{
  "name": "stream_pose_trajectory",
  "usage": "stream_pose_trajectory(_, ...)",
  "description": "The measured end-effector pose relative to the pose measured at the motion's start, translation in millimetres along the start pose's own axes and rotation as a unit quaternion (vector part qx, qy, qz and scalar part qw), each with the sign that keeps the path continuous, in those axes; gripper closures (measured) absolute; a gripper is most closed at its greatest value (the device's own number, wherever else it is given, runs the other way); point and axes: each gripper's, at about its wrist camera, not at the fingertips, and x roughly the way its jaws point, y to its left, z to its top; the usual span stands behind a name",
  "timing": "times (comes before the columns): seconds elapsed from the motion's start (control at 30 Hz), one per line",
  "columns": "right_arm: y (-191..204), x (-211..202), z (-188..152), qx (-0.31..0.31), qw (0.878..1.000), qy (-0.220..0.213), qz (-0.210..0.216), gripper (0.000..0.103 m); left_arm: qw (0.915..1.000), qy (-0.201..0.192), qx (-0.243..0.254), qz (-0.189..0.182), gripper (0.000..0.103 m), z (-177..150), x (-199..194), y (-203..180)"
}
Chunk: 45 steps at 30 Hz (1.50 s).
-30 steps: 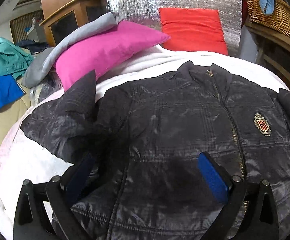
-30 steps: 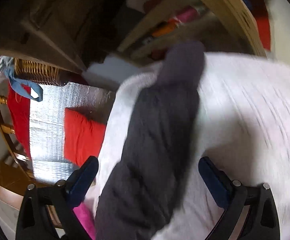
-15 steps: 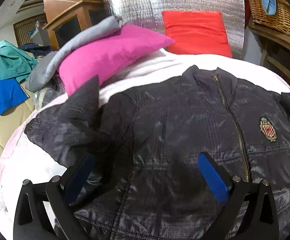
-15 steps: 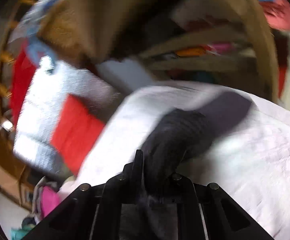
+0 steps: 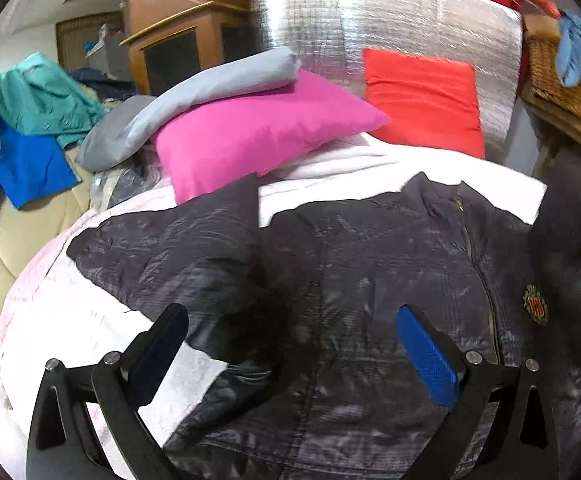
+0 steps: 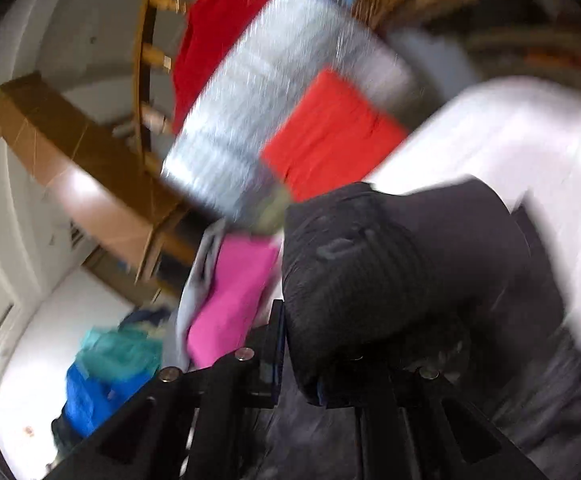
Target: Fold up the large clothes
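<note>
A: How do the grippers stand?

B: The left gripper [image 5: 290, 344] is spread wide, its blue pads [image 5: 426, 360] well apart, holding nothing. It hangs over the near left part of the dark jacket [image 5: 370, 280]; whether a finger touches the cloth I cannot tell. The right gripper [image 6: 298, 364] is closed tight on a bunched jacket sleeve [image 6: 390, 272], which bulges up just beyond the jaws.

A: And the jacket itself?

B: It lies front-up on the white bedcover [image 5: 90, 320], collar at the far side, zip [image 5: 482, 280] running near to far, a crest badge [image 5: 535, 310] right of the zip. Its left sleeve [image 5: 178, 240] stretches out flat to the left over the cover.

A: What lies around it?

B: A pink pillow [image 5: 258, 136] at the far left, its near corner just beside the left sleeve, with a grey folded garment [image 5: 210, 88] across it. A red cushion [image 5: 422, 100] leans on a silver foil panel [image 5: 370, 20] at the far end. A wicker basket [image 5: 562, 76] sits far right; a teal garment [image 5: 42, 96] and a blue one [image 5: 18, 160] lie heaped far left. From the right wrist the view is badly smeared.

A: Any change from a second ago?

B: The right gripper was then wide open with the sleeve lying flat between its fingers; half a second ago it had already shut on it, and the sleeve is now lifted, with the camera turned towards the pillows. The left gripper has stayed open and has shifted left, showing more bare cover under its left finger.
</note>
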Motion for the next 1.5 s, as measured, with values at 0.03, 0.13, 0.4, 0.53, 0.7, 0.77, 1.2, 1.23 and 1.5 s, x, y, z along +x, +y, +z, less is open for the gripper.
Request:
stream_pose_trajectory(0.03, -1, 17, -14, 0.004, 0.999, 0.033, -0.003, 0.086, 1.0, 0.0, -0.005, 0.0, 0.0, 1, 0, 4)
stream_pose_trajectory(0.13, -15, 56, -47, 0.062, 0.99, 0.126, 0.01, 0.024, 0.9998, 0.004, -0.019, -0.003, 0.0, 2, 0, 14)
stream_pose_trajectory(0.4, -28, 29, -76, 0.163, 0.964, 0.198, 0.07, 0.017, 0.9989, 0.02, -0.028, -0.031, 0.0, -1, 2, 16)
stream_pose_trajectory(0.53, -27, -31, -41, 0.124, 0.984, 0.117, 0.053, 0.017, 0.996, 0.018, -0.038, -0.078, 0.0, -4, -5, 3)
stream_pose_trajectory(0.7, -85, -76, -2, 0.096, 0.988, -0.001, -0.121, 0.017, 0.9877, -0.014, 0.008, -0.155, 0.0, -10, -24, -43)
stream_pose_trajectory(0.77, -111, -72, 4, 0.117, 0.981, -0.006, -0.158, 0.019, 0.983, -0.014, 0.049, -0.177, 0.0, -13, -25, -70)
stream_pose_trajectory(1.2, -156, -7, 8, 0.114, 0.971, 0.071, -0.197, 0.058, 0.9778, 0.069, 0.079, -0.181, 0.014, -24, 33, -132)
stream_pose_trajectory(1.23, -152, -4, 7, 0.107, 0.971, 0.073, -0.202, 0.065, 0.9757, 0.081, 0.077, -0.188, 0.026, -26, 38, -132)
stream_pose_trajectory(1.5, -117, -5, 7, 0.062, 0.973, 0.04, -0.22, 0.079, 0.9676, 0.091, 0.042, -0.232, 0.06, -20, 35, -111)
